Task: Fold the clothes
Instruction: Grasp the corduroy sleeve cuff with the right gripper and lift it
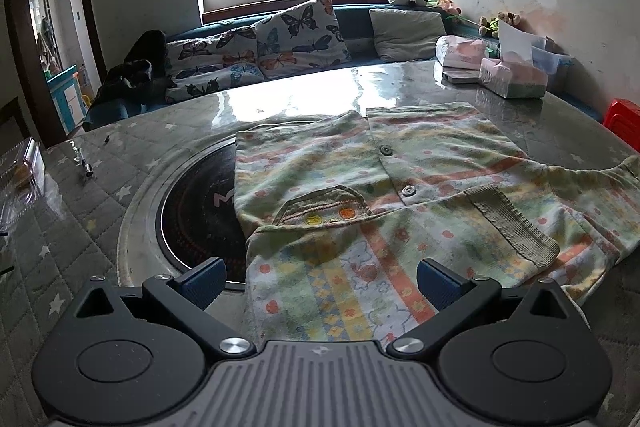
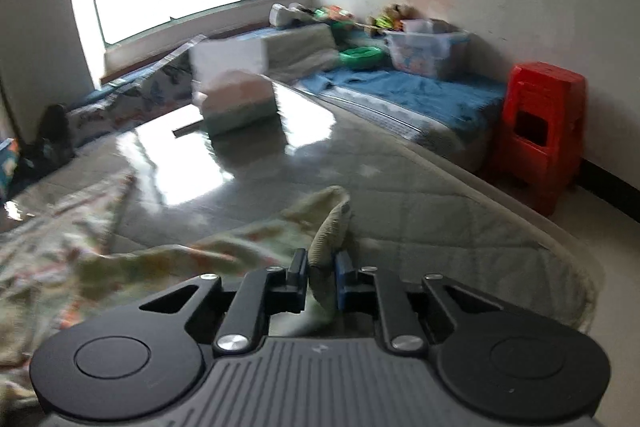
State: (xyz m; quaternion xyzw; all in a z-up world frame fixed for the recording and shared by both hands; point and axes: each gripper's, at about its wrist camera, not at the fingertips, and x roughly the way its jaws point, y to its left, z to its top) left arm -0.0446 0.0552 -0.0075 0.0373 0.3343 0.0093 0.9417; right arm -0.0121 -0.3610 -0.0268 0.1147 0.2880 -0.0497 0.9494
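One garment, a small patterned shirt with stripes and dots, lies on the bench, partly over the dark round cooker plate set in the bench top. In the left wrist view it fills the middle, from about 12 o'clock down to 6 o'clock. One sleeve with a ribbed cuff lies folded in over the front at about 3 o'clock, so the shirt seems partly folded; the body itself is open and flat.

The left gripper hangs just above the near hem with its jaws wide, holding nothing. I judge it waits there to take the hem or to press the cloth down.

The right gripper has its jaws narrow, closed on the ribbed cuff of the other sleeve, which rises between them. I think it holds this cuff to carry the sleeve over the body. This view is blurred, so small details are unclear.

I count two buttons on the front, one curved pocket, two tissue packs at 1 o'clock and one red stool beside the bench.
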